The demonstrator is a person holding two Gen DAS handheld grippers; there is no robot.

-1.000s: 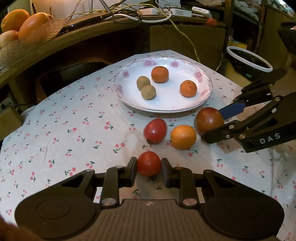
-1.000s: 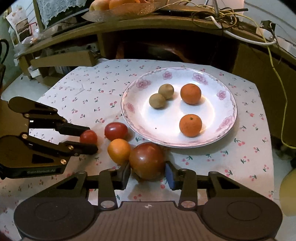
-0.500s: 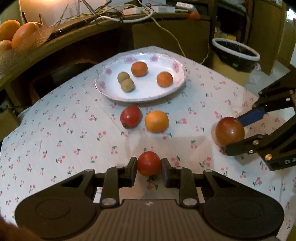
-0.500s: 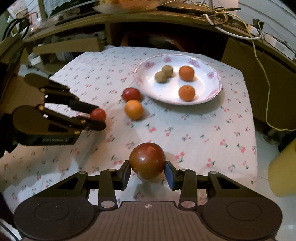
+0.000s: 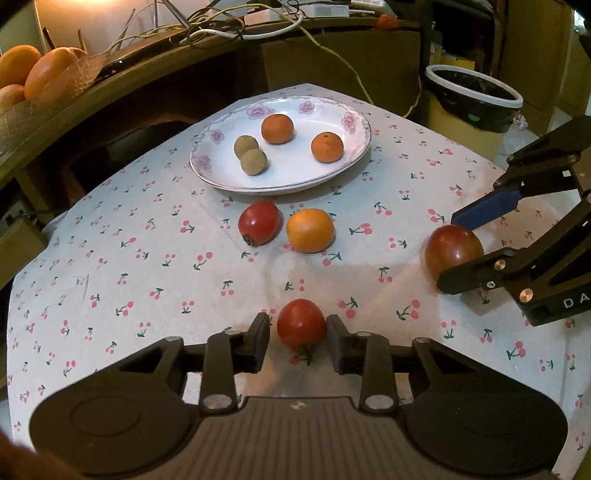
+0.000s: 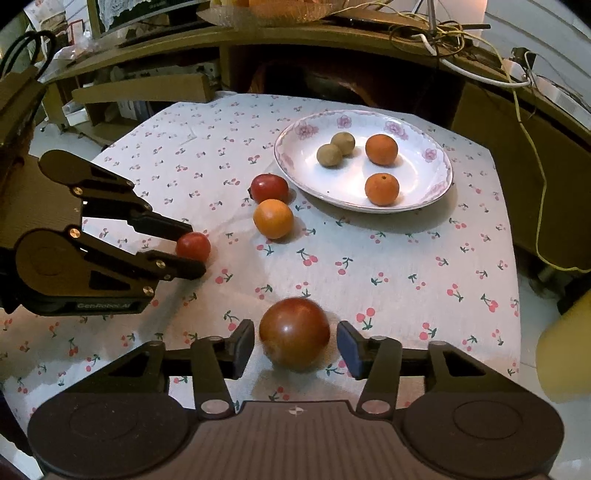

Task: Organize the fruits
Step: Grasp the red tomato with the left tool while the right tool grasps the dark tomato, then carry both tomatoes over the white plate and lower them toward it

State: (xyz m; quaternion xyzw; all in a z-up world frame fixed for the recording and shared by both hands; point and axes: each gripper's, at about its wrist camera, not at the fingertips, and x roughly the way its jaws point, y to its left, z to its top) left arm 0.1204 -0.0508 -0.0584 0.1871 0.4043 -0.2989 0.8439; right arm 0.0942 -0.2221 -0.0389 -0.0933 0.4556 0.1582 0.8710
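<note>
Your left gripper (image 5: 298,338) stands slightly parted around a small red tomato (image 5: 301,324), a glossy round fruit resting on the cherry-print cloth (image 5: 147,266) of the worktop near its front edge, with a thin gap visible at each finger. Your right gripper (image 6: 295,347) is spread wider around a large dark-red tomato (image 6: 294,333), brownish on top with a bright highlight, also sitting on the cloth with clear gaps on both sides. Between you and the plate lie an oval red tomato (image 5: 258,222) and an orange (image 5: 310,230), just beside each other; the oval tomato's long axis runs slantwise, its green stem end turned toward the near left in the left wrist view. The round fruits show no clear pointing direction. The flower-rimmed white plate (image 5: 225,177) at the far side holds two tangerines (image 5: 277,128) (image 5: 327,147) and two small brownish-green fruits (image 5: 253,161) touching one another. Beyond the worktop: a curved wooden shelf (image 5: 110,81) with cables (image 5: 221,29), a basket of oranges (image 5: 33,74) at the left, and a lined waste bin (image 5: 474,94) at the right. The oval tomato and orange sit in the line between the grippers and the plate.
</note>
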